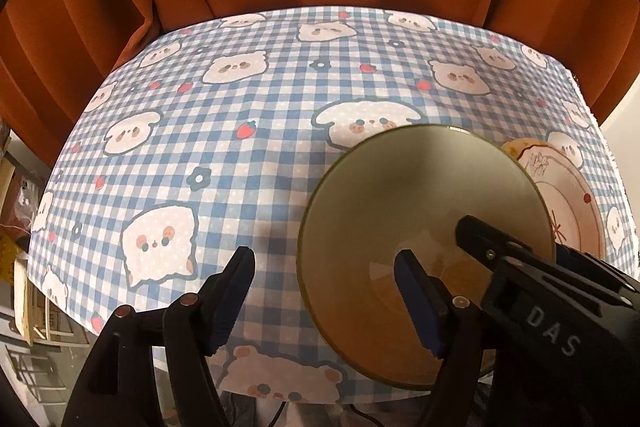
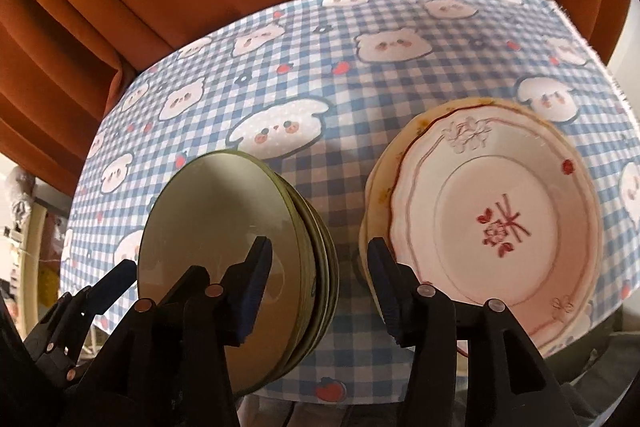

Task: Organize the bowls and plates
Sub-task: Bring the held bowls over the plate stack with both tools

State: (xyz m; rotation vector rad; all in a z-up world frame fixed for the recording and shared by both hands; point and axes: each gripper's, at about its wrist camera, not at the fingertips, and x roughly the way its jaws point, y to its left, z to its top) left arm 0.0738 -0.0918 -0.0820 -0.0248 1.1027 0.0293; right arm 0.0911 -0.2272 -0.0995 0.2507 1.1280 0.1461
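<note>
Lower bowls (image 2: 320,267) in the stack showing only as rims. Under-plate (image 2: 380,195) mostly covered by the white plate (image 2: 500,219), itself cut off behind the right gripper (image 2: 320,267). Table (image 2: 360,87) near edge hidden.

Stacked olive-green bowls (image 2: 224,227), left of stacked white floral plates (image 2: 496,219), apart
</note>
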